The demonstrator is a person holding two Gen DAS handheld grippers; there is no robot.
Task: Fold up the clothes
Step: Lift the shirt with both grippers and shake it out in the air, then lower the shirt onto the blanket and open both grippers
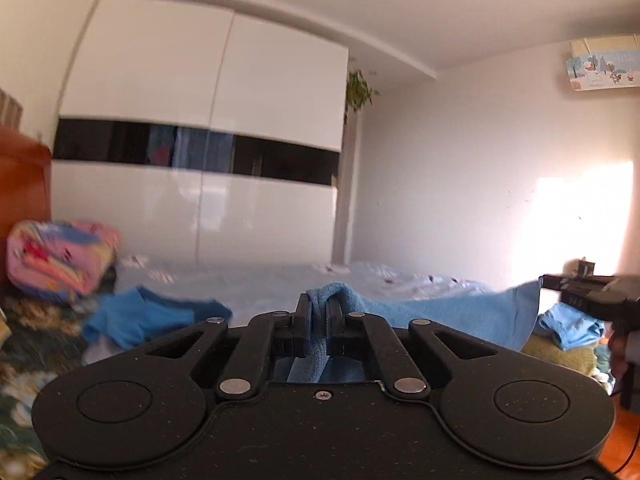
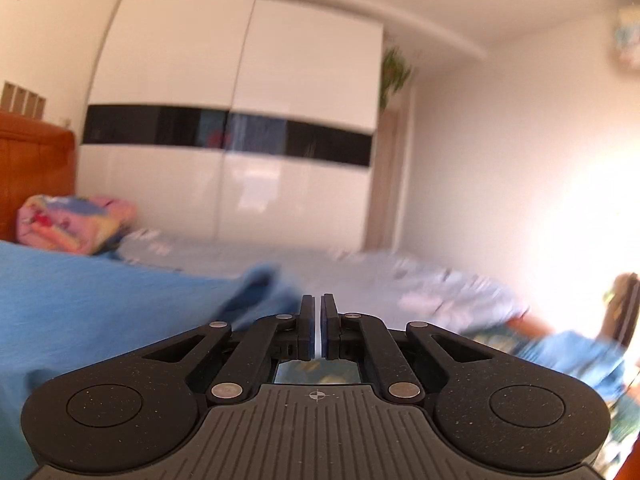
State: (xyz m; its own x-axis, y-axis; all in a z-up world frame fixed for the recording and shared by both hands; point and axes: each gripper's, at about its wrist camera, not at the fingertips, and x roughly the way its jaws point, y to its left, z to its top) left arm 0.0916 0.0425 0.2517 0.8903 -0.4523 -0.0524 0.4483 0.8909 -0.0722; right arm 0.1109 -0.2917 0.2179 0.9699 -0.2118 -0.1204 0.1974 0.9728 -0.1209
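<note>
My left gripper (image 1: 319, 304) is shut on a bunched edge of a light blue cloth (image 1: 452, 316), which stretches taut to the right toward my right gripper (image 1: 576, 280), seen at the right edge. In the right wrist view the same blue cloth (image 2: 88, 300) spreads across the left side. My right gripper (image 2: 318, 308) has its jaws nearly together with a thin gap; the blur hides whether cloth sits between them. Another blue garment (image 1: 148, 316) lies crumpled on the bed to the left.
A grey-sheeted bed (image 1: 260, 280) lies ahead, with a folded pink patterned quilt (image 1: 56, 256) by the orange headboard (image 1: 24, 184). A white wardrobe (image 1: 200, 120) fills the far wall. More blue clothes (image 1: 568, 324) lie at the right.
</note>
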